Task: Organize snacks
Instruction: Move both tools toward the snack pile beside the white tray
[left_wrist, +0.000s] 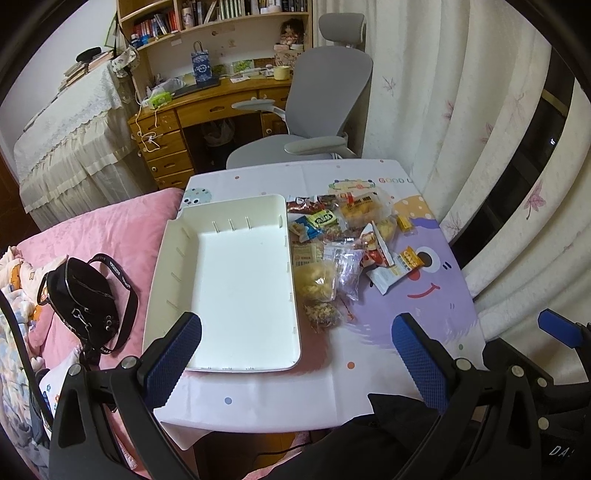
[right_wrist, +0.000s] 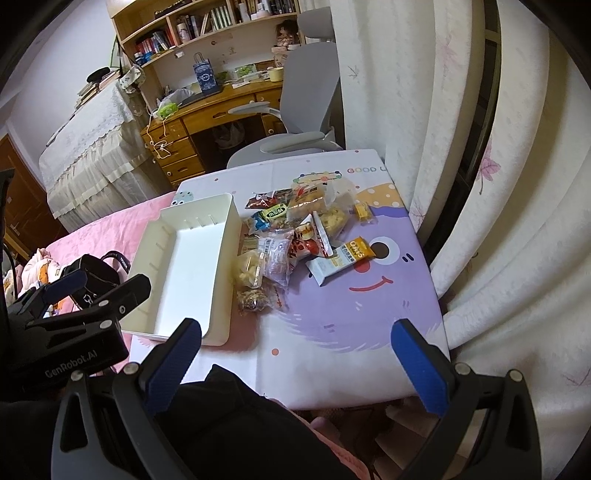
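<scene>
A pile of snack packets (left_wrist: 343, 243) lies on the small table with a cartoon cloth (left_wrist: 406, 332), just right of an empty white tray (left_wrist: 229, 280). The pile (right_wrist: 295, 236) and the tray (right_wrist: 184, 266) also show in the right wrist view. My left gripper (left_wrist: 295, 354) is open and empty, held above the tray's near edge. My right gripper (right_wrist: 295, 354) is open and empty, above the table's near edge. The left gripper also shows at the left of the right wrist view (right_wrist: 99, 291). An orange and white oat bar packet (right_wrist: 343, 260) lies at the pile's right side.
A pink bed (left_wrist: 103, 229) with a black bag (left_wrist: 88, 295) lies left of the table. A grey office chair (left_wrist: 314, 110) and a wooden desk (left_wrist: 207, 107) stand behind. White curtains (left_wrist: 480, 147) hang close on the right.
</scene>
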